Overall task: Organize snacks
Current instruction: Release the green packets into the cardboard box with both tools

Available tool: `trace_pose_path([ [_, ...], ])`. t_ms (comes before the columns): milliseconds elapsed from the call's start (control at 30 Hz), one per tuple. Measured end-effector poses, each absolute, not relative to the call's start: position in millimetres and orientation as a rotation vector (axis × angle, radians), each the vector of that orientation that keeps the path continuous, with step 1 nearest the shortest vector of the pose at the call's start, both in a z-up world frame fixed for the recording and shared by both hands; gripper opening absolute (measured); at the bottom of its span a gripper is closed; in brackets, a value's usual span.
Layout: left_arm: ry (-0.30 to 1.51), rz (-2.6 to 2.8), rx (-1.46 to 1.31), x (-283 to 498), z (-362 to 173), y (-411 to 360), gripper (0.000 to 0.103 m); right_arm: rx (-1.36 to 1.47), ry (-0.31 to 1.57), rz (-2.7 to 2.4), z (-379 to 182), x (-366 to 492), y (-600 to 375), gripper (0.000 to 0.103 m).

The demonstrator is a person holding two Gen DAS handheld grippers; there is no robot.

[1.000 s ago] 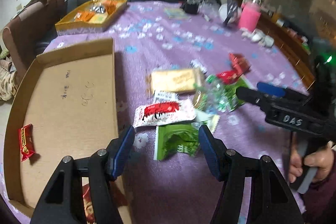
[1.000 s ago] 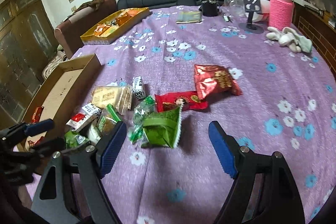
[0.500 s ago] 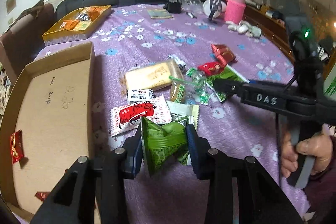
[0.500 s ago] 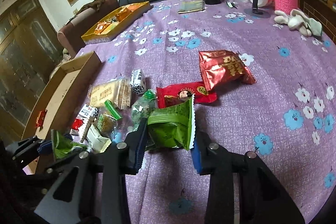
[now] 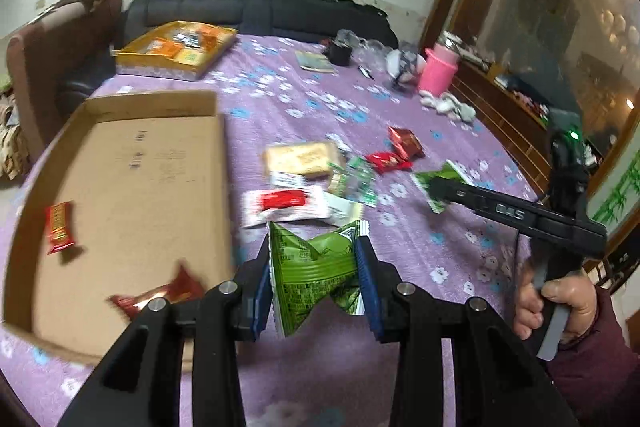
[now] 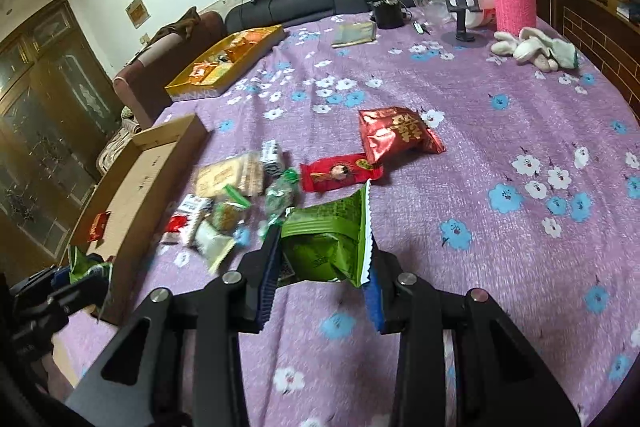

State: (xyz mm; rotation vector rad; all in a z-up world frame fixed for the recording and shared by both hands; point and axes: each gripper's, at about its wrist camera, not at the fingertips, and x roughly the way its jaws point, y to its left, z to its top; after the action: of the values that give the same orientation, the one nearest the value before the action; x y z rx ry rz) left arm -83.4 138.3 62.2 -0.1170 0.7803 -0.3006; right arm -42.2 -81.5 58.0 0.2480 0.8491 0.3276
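Left wrist view: the left gripper point(image 5: 316, 279) is clamped on a green snack packet point(image 5: 312, 267), just right of the cardboard tray point(image 5: 218, 147). Swing it left, over the wall, then let go.

Right wrist view: the right gripper point(image 6: 320, 267) pinches another green packet point(image 6: 328, 239), near the snack pile point(image 6: 240, 195). Hold tight; the tray is far left.

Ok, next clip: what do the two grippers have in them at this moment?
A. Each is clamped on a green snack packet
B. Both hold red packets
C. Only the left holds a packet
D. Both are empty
A: the left gripper pinches a green packet, and the right gripper pinches another green packet.
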Motion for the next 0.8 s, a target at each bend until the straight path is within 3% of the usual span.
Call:
trace_pose_path([
  [333, 0.754, -0.051, -0.22, -90, 73, 259, 0.038, 0.162, 0.803, 0.512, 102, -55, -3, 0.039],
  [800, 0.833, -0.019, -0.27, -27, 57, 321, 0.038, 0.036, 0.912, 0.689, 82, -30, 134, 0.039],
])
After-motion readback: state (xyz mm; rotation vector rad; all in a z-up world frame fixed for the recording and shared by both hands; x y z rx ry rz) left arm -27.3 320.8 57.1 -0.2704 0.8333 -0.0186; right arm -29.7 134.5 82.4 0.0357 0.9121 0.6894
